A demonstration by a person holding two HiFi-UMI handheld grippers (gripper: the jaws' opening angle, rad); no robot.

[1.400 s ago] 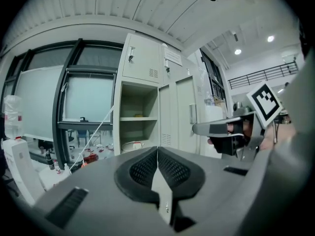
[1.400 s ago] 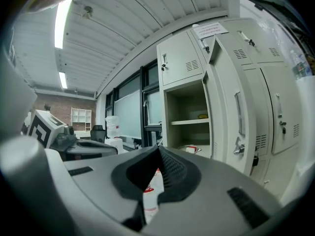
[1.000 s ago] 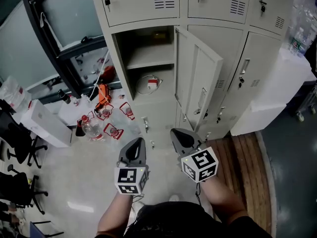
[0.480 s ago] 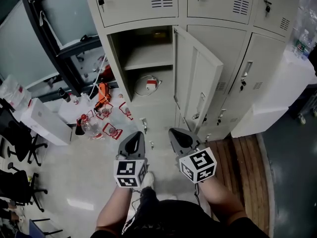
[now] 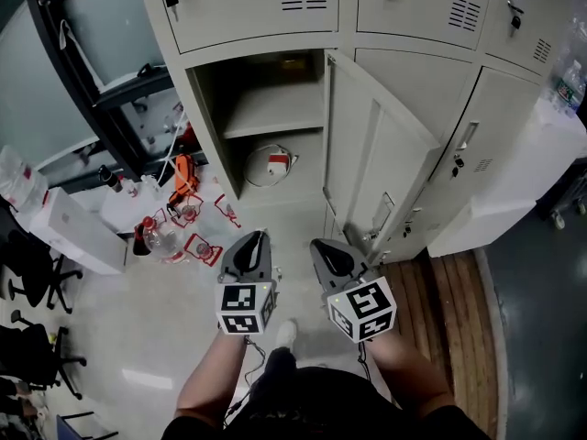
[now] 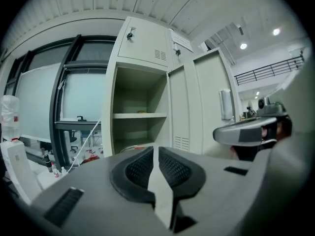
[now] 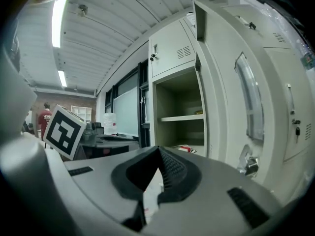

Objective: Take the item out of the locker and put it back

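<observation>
Beige lockers (image 5: 413,26), one open, pale floor (image 5: 119,328)

Person (image 5: 303,401) nearer the locker (image 5: 209,126)

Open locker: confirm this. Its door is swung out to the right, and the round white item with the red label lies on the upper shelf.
Wrong in one point: the round white item lies under the shelf, in the locker's lower compartment, as the head view shows. The door is indeed swung out to the right.
</observation>
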